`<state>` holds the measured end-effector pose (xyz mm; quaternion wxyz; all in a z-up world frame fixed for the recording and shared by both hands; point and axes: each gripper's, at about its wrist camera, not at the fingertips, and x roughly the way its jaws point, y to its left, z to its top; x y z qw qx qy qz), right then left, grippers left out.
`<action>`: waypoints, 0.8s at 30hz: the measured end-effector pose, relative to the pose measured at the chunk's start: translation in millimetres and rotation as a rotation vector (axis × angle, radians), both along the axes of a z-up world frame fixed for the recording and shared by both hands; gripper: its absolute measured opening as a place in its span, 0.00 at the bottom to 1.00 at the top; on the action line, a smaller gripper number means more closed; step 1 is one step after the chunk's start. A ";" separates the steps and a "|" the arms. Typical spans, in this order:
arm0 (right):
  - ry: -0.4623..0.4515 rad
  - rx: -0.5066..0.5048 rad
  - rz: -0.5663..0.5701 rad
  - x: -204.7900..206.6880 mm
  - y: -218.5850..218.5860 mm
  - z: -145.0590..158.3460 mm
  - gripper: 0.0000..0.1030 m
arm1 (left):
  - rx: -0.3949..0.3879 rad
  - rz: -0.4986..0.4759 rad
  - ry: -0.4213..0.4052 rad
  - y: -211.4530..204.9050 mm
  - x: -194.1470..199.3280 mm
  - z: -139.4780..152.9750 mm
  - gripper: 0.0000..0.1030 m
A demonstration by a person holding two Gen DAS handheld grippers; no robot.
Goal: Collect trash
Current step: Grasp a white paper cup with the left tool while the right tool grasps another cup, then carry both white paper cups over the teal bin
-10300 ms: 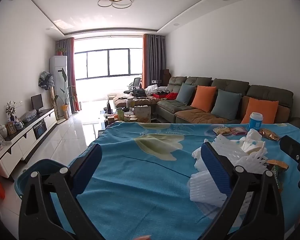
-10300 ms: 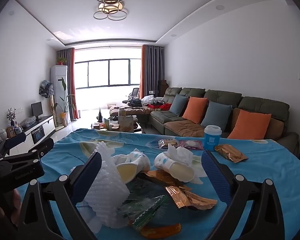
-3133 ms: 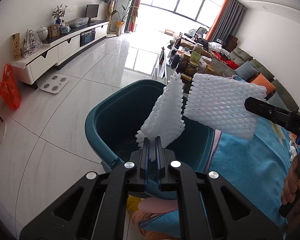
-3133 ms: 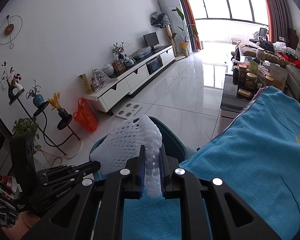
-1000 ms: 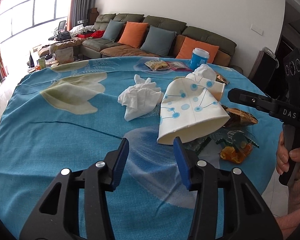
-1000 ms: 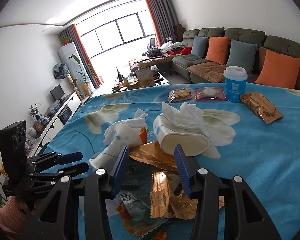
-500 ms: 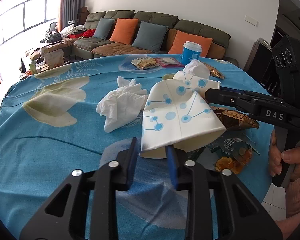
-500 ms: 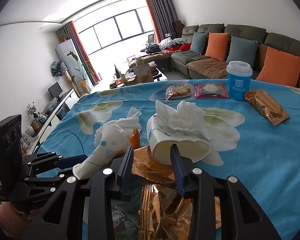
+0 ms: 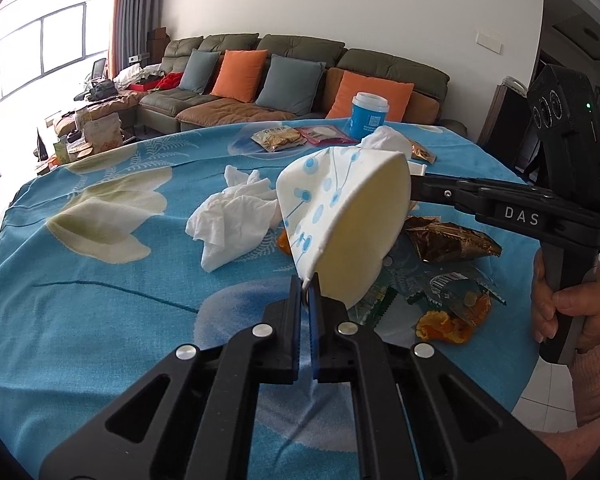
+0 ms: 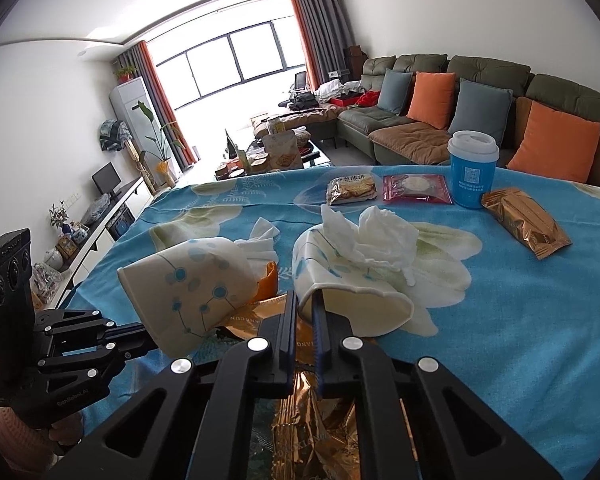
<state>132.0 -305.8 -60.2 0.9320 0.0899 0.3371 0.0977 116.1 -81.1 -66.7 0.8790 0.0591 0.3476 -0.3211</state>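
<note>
I have the left gripper (image 9: 306, 282) pinched down on the rim of a crushed paper cup (image 9: 340, 216), white with blue dots and a pale yellow inside. Its jaws have just been closing, and now the blue pads squeeze the rim between them with only the paper's thickness left. The cup tilts up and away from me, its mouth facing right; from this view I cannot tell whether its far side rests on the litter under it.

My right gripper (image 10: 305, 312) has likewise just been closing and now nips the rim of the second paper cup (image 10: 340, 284), which lies on its side on the blue flowered tablecloth (image 10: 520, 320) with a wad of tissue (image 10: 374, 240) stuffed in it. In the right wrist view the first cup (image 10: 196, 284) hangs just to the left, with the left gripper (image 10: 148, 336) below it.

Under and between the two cups lie a gold foil wrapper (image 10: 260, 316), a clear printed wrapper (image 9: 440, 280) and orange peel (image 9: 444, 324). A loose crumpled tissue (image 9: 232, 220) sits just left of the first cup. Farther back on the cloth stand a blue lidded cup (image 10: 473, 168), a biscuit packet (image 10: 350, 190), a red packet (image 10: 416, 188) and a gold snack packet (image 10: 524, 216). A hand (image 9: 568, 304) in a pink sleeve grips the right tool's handle.
</note>
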 end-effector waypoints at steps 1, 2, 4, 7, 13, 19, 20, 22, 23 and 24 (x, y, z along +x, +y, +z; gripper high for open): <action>-0.004 -0.005 0.001 -1.1 0.4 1.2 0.05 | -0.009 0.003 -0.003 2.6 -1.4 1.1 0.04; -0.009 -0.009 0.002 -2.5 1.2 2.8 0.04 | -0.017 0.007 -0.004 5.3 -2.9 2.3 0.04; -0.016 -0.008 0.009 -4.8 3.0 6.0 0.04 | -0.030 0.015 -0.006 10.9 -5.5 4.6 0.04; -0.029 -0.010 0.019 -8.8 6.3 11.0 0.04 | -0.039 0.030 -0.016 18.5 -9.7 7.5 0.04; -0.059 0.007 0.040 -18.1 11.4 21.6 0.04 | -0.060 0.059 -0.026 35.8 -19.0 13.8 0.04; -0.080 0.033 0.074 -27.1 18.5 30.7 0.04 | -0.087 0.112 -0.039 59.0 -30.3 20.8 0.04; -0.086 0.032 0.080 -29.0 20.4 33.1 0.04 | -0.090 0.120 -0.044 63.1 -32.9 22.2 0.04; -0.099 0.034 0.091 -31.5 23.1 38.0 0.04 | -0.094 0.139 -0.051 72.1 -38.1 24.6 0.04; -0.107 0.035 0.098 -32.6 25.0 40.4 0.04 | -0.095 0.149 -0.056 76.9 -40.4 26.3 0.04; -0.112 0.039 0.106 -33.3 27.0 42.6 0.04 | -0.098 0.158 -0.058 82.0 -43.5 27.8 0.04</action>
